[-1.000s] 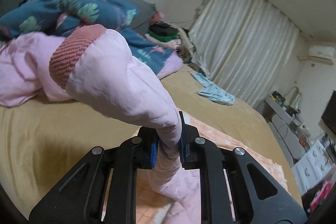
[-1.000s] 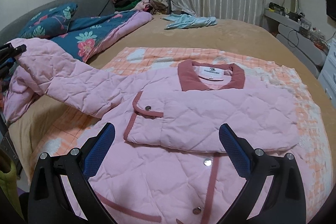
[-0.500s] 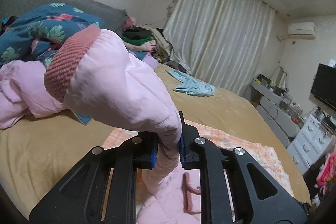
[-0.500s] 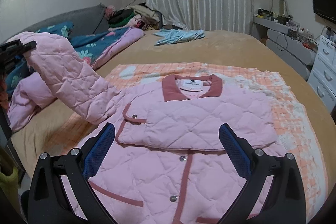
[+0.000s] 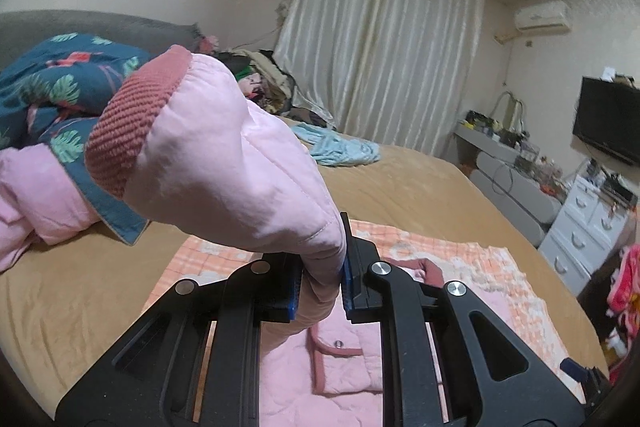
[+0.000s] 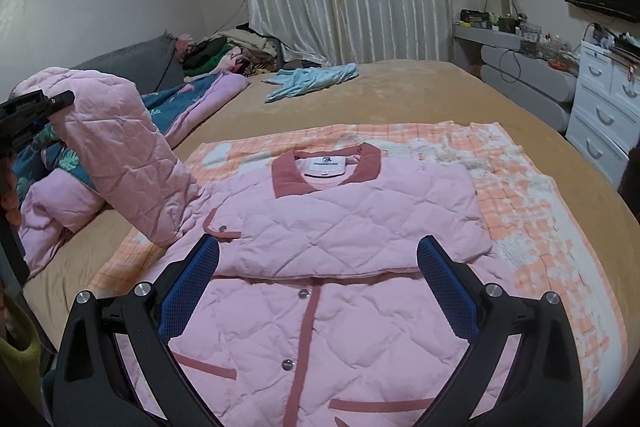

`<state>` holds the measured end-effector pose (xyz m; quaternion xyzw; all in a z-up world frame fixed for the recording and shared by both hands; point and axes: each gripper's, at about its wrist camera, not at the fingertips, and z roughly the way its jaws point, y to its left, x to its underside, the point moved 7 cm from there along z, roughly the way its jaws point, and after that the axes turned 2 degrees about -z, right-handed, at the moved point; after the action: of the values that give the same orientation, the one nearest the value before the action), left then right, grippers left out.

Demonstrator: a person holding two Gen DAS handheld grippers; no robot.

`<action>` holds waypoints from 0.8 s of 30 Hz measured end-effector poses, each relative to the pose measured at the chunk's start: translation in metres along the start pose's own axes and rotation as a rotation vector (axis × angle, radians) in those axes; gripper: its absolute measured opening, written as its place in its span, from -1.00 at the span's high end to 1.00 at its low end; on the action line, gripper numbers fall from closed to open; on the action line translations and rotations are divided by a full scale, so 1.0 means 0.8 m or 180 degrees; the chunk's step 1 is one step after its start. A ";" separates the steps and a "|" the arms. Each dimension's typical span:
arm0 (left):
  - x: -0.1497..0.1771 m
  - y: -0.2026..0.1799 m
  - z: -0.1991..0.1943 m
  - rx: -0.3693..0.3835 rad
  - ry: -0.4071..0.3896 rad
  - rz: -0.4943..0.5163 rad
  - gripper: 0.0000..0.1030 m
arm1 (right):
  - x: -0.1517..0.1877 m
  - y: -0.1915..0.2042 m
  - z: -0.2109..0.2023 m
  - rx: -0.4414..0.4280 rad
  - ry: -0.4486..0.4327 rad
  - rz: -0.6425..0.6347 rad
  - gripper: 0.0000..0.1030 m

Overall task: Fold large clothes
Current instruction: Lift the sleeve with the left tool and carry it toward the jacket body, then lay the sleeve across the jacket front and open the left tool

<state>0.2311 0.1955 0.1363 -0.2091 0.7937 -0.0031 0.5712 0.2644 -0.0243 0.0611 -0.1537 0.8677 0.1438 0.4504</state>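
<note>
A pink quilted jacket (image 6: 344, 227) with dark pink collar and trim lies front up on an orange checked blanket (image 6: 532, 203) on the bed. One sleeve is folded across its chest. My left gripper (image 5: 320, 283) is shut on the other sleeve (image 5: 224, 163) near its ribbed cuff (image 5: 128, 131) and holds it raised above the bed. In the right wrist view this lifted sleeve (image 6: 124, 163) stands up at the jacket's left side, with the left gripper at the frame's left edge. My right gripper (image 6: 318, 283) is open and empty, hovering over the jacket's lower front.
A teal floral quilt (image 5: 60, 91) and pink bedding (image 6: 52, 215) lie at the bed's left. A light blue garment (image 6: 312, 81) lies further back. A clothes pile (image 6: 224, 55) sits by the curtain. White drawers (image 6: 604, 111) and a desk stand at the right.
My left gripper has lifted the sleeve higher and swung it in toward the jacket body. My right gripper has moved a little lower and closer over the jacket, still open.
</note>
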 end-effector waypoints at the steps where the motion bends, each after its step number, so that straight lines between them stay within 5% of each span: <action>1: 0.002 -0.004 0.002 0.0010 0.0006 0.0034 0.83 | 0.001 -0.005 -0.001 0.0012 -0.0006 0.0014 -0.92; 24: 0.088 -0.151 0.050 0.0366 0.0372 0.0770 0.83 | 0.021 -0.099 -0.008 0.0161 -0.0058 0.0413 -0.92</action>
<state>0.2884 0.0710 0.0884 -0.0783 0.8436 0.0081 0.5312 0.2818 -0.1010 0.0423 -0.0844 0.8750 0.1521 0.4518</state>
